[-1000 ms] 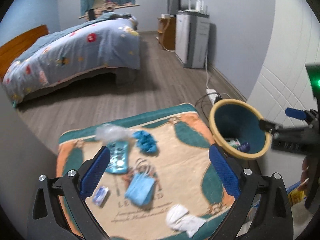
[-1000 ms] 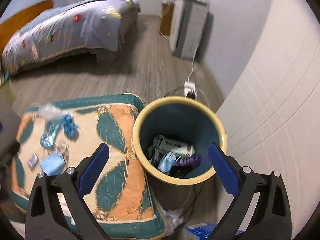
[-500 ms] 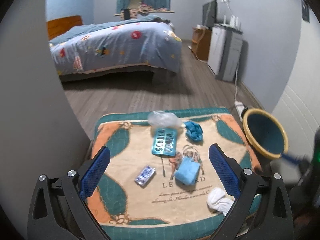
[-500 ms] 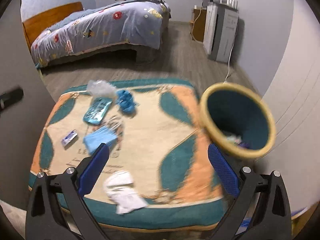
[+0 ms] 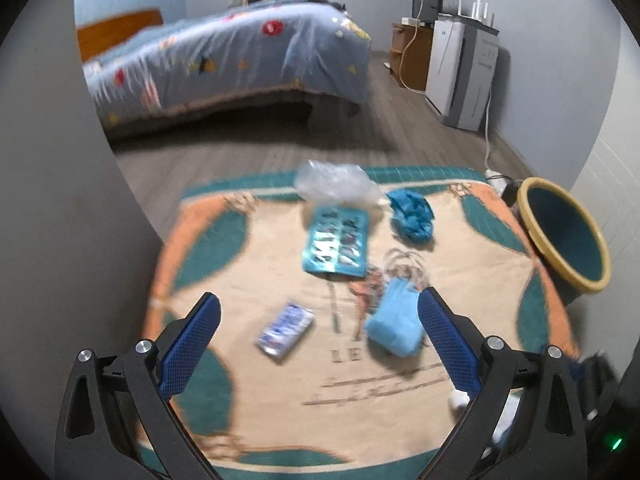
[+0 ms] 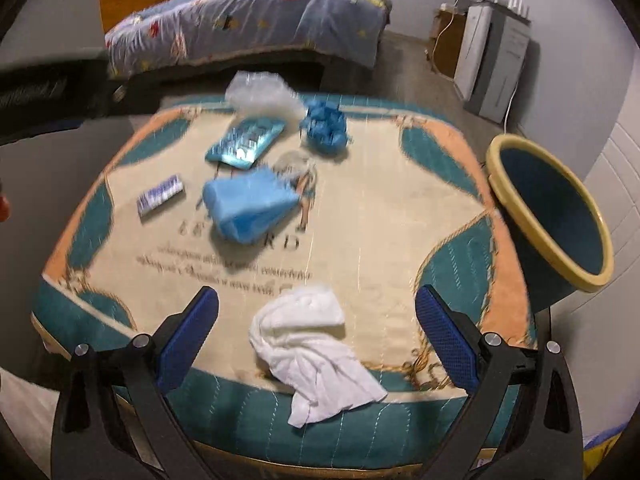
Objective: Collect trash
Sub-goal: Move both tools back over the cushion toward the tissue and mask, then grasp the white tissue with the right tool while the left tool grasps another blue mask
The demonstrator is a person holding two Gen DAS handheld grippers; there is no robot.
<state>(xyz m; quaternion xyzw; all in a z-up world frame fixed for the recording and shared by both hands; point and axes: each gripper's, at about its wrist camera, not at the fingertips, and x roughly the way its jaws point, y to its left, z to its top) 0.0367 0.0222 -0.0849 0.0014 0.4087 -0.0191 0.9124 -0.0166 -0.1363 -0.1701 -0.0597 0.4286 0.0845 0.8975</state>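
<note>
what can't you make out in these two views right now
- Bin contents: both views; its tilted wall hides the bottom.
- Small wrapper print: left view, motion blur; right view, too small.
- White tissue: left view, almost wholly behind the left gripper.
- Blister pack cells: blurred in both.

The left gripper is spread wide, its two blue-padded fingers far apart with nothing between them. The black finger arms angle up and inward from the lower corners of the left wrist view, and the gripper hangs above the bench, tipped forward and down, touching nothing.

The right gripper is likewise spread wide and empty, its blue pads standing well apart. It hangs above the near edge of the bench, pointing forward and slightly down, clear of any contact.

In the left wrist view, part of the right gripper's black body with a green light shows at the lower right edge.
</note>
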